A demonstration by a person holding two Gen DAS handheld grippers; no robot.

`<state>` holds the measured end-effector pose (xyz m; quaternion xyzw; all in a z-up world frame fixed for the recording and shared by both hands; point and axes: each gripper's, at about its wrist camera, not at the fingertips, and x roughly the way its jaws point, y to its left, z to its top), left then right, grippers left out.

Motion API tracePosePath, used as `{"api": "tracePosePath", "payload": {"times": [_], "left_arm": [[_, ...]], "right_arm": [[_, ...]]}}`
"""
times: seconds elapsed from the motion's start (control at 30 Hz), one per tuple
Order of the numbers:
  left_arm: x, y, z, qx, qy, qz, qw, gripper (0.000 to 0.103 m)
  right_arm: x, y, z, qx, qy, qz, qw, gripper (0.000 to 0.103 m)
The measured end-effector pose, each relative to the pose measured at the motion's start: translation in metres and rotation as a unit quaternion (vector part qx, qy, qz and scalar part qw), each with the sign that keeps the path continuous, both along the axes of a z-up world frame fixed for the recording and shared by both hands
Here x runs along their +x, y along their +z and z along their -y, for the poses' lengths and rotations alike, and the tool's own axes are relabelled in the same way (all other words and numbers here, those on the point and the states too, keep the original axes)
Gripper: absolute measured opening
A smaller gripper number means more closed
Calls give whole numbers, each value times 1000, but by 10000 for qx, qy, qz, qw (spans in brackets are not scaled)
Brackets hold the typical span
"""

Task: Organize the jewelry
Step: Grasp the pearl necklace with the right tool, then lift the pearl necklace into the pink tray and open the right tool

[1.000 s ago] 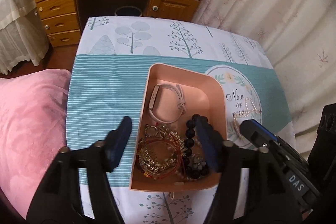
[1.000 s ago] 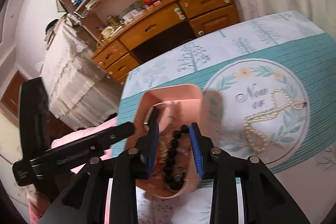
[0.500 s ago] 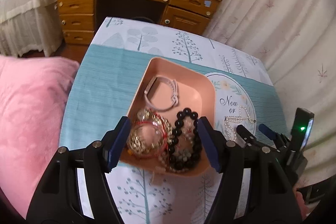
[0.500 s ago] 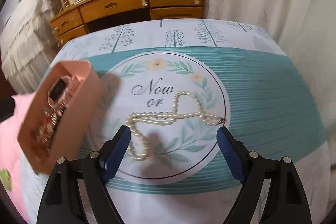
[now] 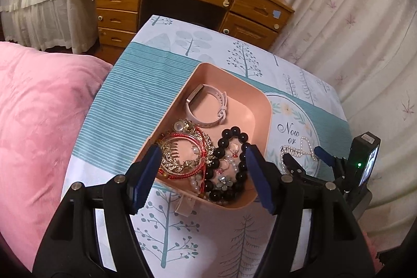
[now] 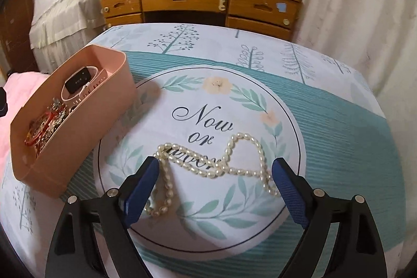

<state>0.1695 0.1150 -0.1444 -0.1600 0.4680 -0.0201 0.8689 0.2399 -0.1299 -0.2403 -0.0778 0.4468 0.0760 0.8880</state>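
A pearl necklace (image 6: 216,166) lies loose on the tablecloth (image 6: 325,116) in the lower middle of the right wrist view, its cream oval beads looped in a slack figure over the printed words "Now or". The right gripper (image 6: 215,189) hangs over it with its blue fingers (image 6: 140,186) spread wide, the strand between them (no pad clearly touches a bead).

At the left of that frame stands the pink box (image 6: 86,132), tilted in the fisheye, holding a pale watch (image 6: 80,85) and a tangle of red and gold.

In the left wrist view the box (image 5: 260,106) fills the centre. Inside sit the watch (image 5: 208,108) toward the top, red and gold bangles (image 5: 182,155) at lower left, and a black bead bracelet (image 5: 229,163) at lower right. The left gripper (image 5: 200,173) is open above the box's near end, holding nothing. The necklace (image 5: 299,150) shows at the right, partly hidden behind the right gripper (image 5: 305,158).
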Motion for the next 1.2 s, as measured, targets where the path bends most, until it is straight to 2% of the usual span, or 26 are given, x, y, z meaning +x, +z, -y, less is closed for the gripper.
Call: {"api": "tracePosePath", "payload": {"times": [0.1, 0.17, 0.23, 0.27, 0.3, 0.4, 0.5, 0.67, 0.77, 0.97, 1.1, 1.2], "left_arm": [[-2, -2, -1, -29, 111, -22, 9999, 65], [-3, -3, -3, -52, 168, -49, 9998, 65], [-4, -4, -6, -80, 230, -63, 9997, 65], [-5, -4, -7, -79, 250, -65, 9996, 65], [-5, -4, -9, -57, 273, -75, 9996, 65], [-8, -4, -15, -44, 286, -78, 9996, 65], [-10, -8, -23, -65, 274, -173, 9995, 65], [-16, -15, -34, 4, 162, -292, 9994, 65], [-20, -18, -45, -20, 81, -344, 9994, 65], [-25, -9, -71, -29, -53, -228, 9997, 65], [-31, -4, -84, 50, -142, -151, 9998, 65], [-32, -2, -93, 44, -199, -324, 9993, 65]], "right_arm": [[7, -3, 6, 255, 81, -104, 9996, 89], [7, -2, 7, 233, 126, -107, 9996, 88], [8, -2, 6, 238, 156, -89, 9996, 82], [8, -1, 5, 240, 184, -66, 9995, 72], [8, 0, 4, 248, 201, -46, 9995, 56], [12, 3, -2, 251, 221, -73, 9994, 25], [13, 6, -8, 197, 227, -159, 9994, 14], [8, 8, -13, 375, -130, -238, 9989, 12], [2, 14, -15, 638, -406, -231, 9969, 3], [-13, 22, -27, 978, -778, -369, 9915, 3], [-23, 52, -39, 1110, -822, -187, 9902, 3], [-30, 100, -51, 1101, -730, 106, 9912, 3]]}}
